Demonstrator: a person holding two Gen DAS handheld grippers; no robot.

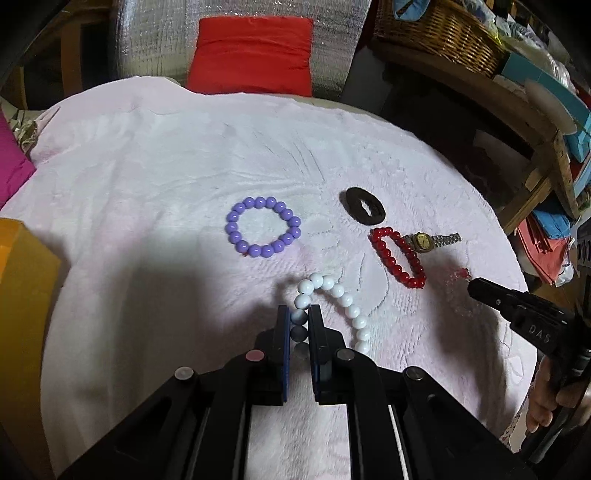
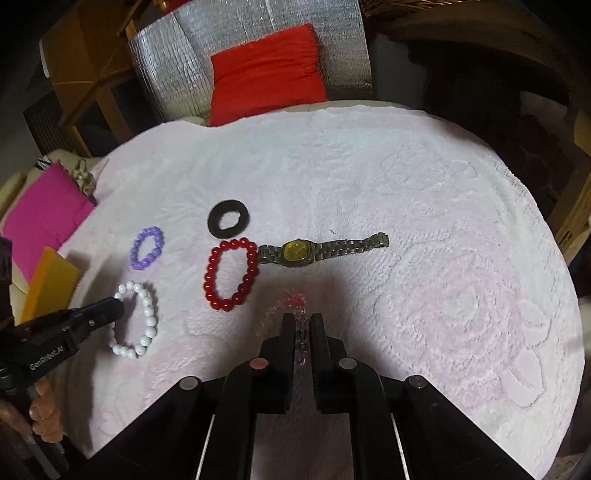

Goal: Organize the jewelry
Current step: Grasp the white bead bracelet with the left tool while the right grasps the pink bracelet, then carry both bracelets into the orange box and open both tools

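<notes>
the left hand-held gripper [image 1: 299, 314] is closed on the white bead bracelet [image 1: 334, 291], a few beads pinched between its pads, the rest of the loop draped on the pale pink cloth [image 1: 147, 166] over the table. the right hand-held gripper [image 2: 300, 321] is clamped on a clear bead bracelet [image 2: 291, 301] with a pink knot. beyond lie the purple bead bracelet [image 1: 263, 231], a black ring [image 1: 365, 210], and the red bead bracelet [image 1: 397, 256] touching the watch [image 1: 424, 242]

Pale pink textured cloth [image 2: 369, 192] over table, red cushion [image 1: 251, 55] against silver quilted backing [image 2: 192, 55], wicker basket [image 1: 439, 33] on wooden shelf.
</notes>
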